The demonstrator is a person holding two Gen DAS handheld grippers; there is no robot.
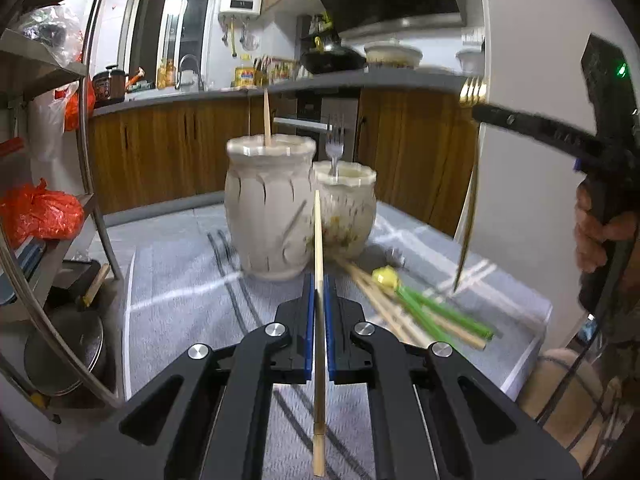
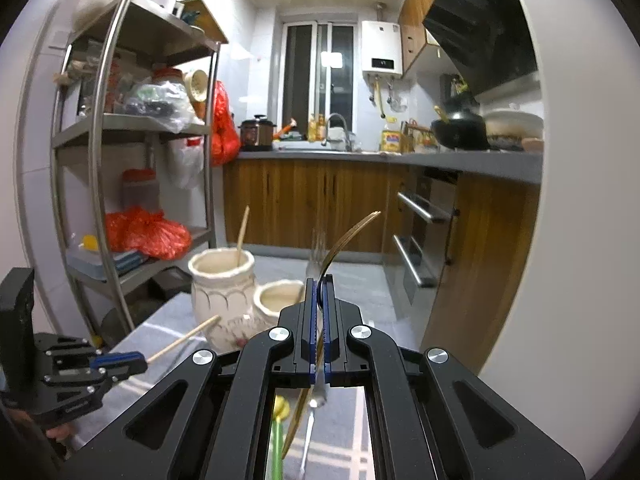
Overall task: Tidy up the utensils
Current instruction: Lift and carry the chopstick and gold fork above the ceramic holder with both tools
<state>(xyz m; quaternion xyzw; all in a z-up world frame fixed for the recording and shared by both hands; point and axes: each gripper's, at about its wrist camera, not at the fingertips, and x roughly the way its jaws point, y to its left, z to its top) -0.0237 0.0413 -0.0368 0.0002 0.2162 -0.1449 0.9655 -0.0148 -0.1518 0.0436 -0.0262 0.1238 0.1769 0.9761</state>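
My left gripper (image 1: 319, 292) is shut on a wooden chopstick (image 1: 319, 248), held upright in front of two cream ceramic jars. The tall jar (image 1: 268, 208) holds one chopstick (image 1: 266, 118); the short jar (image 1: 348, 212) holds a silver fork (image 1: 335, 148). My right gripper (image 2: 319, 292) is shut on a gold fork (image 2: 350, 236), above and to the right of the jars; it also shows in the left wrist view (image 1: 472, 184). Loose chopsticks (image 1: 384, 308) and green-handled utensils (image 1: 436, 312) lie on the grey cloth right of the jars.
The jars stand on a small table with a grey striped cloth (image 1: 180, 292). A metal shelf rack (image 2: 100, 160) with orange bags stands to the left. Wooden kitchen cabinets (image 2: 320, 200) and a counter lie behind.
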